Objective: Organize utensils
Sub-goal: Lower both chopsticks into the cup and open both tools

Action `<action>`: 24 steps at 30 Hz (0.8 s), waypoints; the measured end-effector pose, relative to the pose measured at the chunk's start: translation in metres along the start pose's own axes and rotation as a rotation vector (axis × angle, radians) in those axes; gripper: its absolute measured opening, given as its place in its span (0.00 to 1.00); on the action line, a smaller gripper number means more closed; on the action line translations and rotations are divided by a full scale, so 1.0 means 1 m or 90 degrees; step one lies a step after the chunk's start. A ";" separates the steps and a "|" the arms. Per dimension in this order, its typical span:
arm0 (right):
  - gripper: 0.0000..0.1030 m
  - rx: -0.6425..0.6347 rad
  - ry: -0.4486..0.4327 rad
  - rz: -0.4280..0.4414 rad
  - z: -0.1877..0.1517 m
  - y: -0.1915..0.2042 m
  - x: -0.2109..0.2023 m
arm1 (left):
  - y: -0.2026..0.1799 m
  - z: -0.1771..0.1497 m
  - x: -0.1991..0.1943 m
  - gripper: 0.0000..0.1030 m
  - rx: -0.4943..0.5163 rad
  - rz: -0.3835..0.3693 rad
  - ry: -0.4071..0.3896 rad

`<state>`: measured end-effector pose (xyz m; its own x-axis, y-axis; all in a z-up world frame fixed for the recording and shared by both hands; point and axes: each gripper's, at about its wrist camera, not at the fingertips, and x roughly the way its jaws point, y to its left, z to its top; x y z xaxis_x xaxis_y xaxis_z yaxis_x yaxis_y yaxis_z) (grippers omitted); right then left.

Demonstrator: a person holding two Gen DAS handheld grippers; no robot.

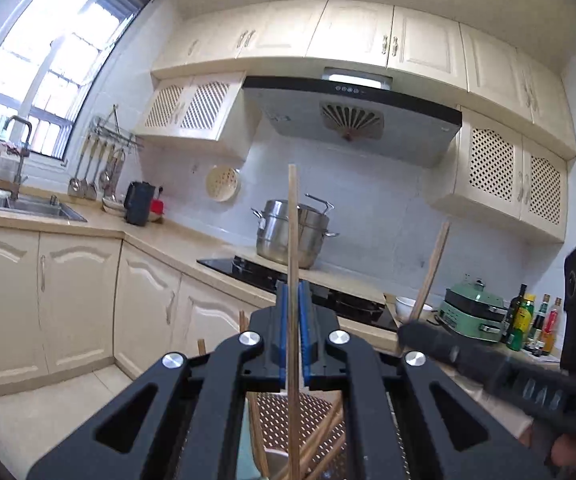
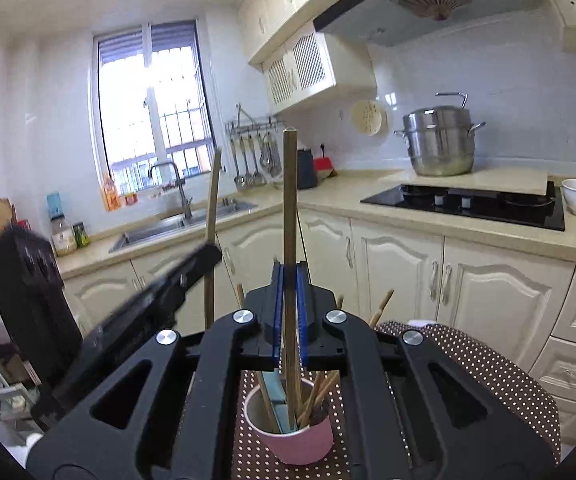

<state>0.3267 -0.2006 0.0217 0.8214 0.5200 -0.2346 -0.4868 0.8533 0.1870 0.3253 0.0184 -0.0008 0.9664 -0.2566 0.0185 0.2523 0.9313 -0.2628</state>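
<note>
Right wrist view: right gripper (image 2: 289, 280) clamped on one upright chopstick (image 2: 289, 200), directly above the pink cup (image 2: 300, 440) on the dotted cloth (image 2: 488, 360); several chopsticks already in the cup. Left gripper (image 1: 293, 300) likewise pinches its own chopstick (image 1: 293, 220). Looks mid-task: both sticks still need dropping in.

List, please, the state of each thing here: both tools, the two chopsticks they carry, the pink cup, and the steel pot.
Left tool: shut on a chopstick.
Left chopstick: held upright.
Right tool: shut on a chopstick.
Right chopstick: held upright, above the cup.
Pink cup: upright on the dotted cloth, holding several chopsticks.
Steel pot: lidded, beside the stove.
</note>
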 end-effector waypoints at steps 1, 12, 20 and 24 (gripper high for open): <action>0.06 0.000 0.005 0.001 -0.003 0.000 0.002 | 0.000 -0.001 0.001 0.05 0.000 0.000 -0.005; 0.06 0.005 0.038 0.003 -0.033 -0.011 0.019 | -0.001 -0.020 0.013 0.05 0.029 0.044 -0.074; 0.06 0.013 0.043 0.012 -0.044 -0.012 0.024 | 0.001 -0.040 0.020 0.05 0.063 0.057 -0.043; 0.06 0.010 0.042 0.008 -0.047 -0.012 0.023 | 0.008 -0.048 0.016 0.05 0.053 0.055 -0.013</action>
<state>0.3373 -0.1968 -0.0308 0.7932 0.5331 -0.2944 -0.4922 0.8459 0.2054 0.3402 0.0099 -0.0487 0.9852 -0.1704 0.0189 0.1709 0.9680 -0.1838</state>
